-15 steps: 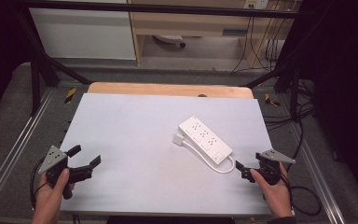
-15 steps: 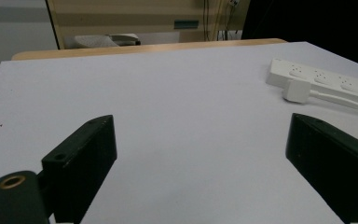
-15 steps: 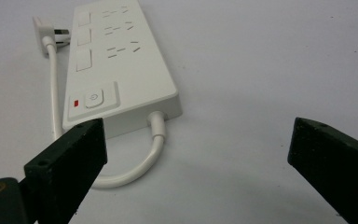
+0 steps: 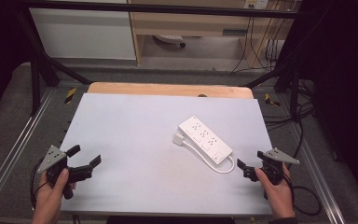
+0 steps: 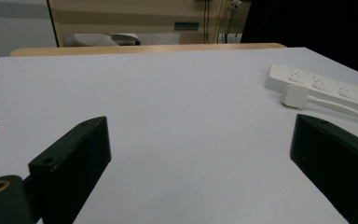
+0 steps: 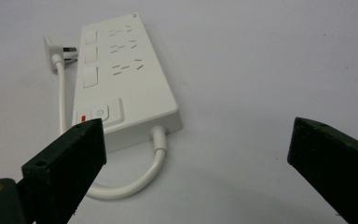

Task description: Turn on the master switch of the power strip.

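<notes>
Nothing much has shifted since a moment ago; both hands stay low at the near edge of the table [image 4: 135, 121]. The white power strip [image 4: 205, 139] lies right of centre (cord looped back alongside it), leaving broad bare room to its left. The left gripper [image 4: 85, 156] gapes wide, empty; the right gripper [image 4: 249, 164], also wide open, holds nothing, just short of the strip's switch end

White table [image 4: 135, 130] with power strip [image 4: 204, 138]
</notes>
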Motion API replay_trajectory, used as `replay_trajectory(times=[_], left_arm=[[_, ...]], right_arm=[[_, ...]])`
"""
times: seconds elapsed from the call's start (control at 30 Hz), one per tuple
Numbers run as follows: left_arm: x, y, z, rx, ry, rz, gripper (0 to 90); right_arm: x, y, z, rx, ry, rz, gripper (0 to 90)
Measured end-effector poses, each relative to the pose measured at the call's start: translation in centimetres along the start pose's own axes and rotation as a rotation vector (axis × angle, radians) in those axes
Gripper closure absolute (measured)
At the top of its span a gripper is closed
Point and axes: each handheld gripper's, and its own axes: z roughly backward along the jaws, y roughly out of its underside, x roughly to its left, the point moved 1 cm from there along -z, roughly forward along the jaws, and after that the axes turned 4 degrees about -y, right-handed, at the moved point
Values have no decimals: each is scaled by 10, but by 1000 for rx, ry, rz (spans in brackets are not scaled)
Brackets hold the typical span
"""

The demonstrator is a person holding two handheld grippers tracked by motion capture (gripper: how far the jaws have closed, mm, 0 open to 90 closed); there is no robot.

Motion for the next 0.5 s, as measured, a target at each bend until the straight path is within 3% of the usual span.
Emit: replay_trajectory(times=[0.27,0.5], left_arm=[[0,0,-1,6,-3,10,51],[-1,0,-1,3,-6,10,51]], right_arm=[[0,-8,6,-84,19,-1,45],[-2,-12,8,-86,2,-5,40]])
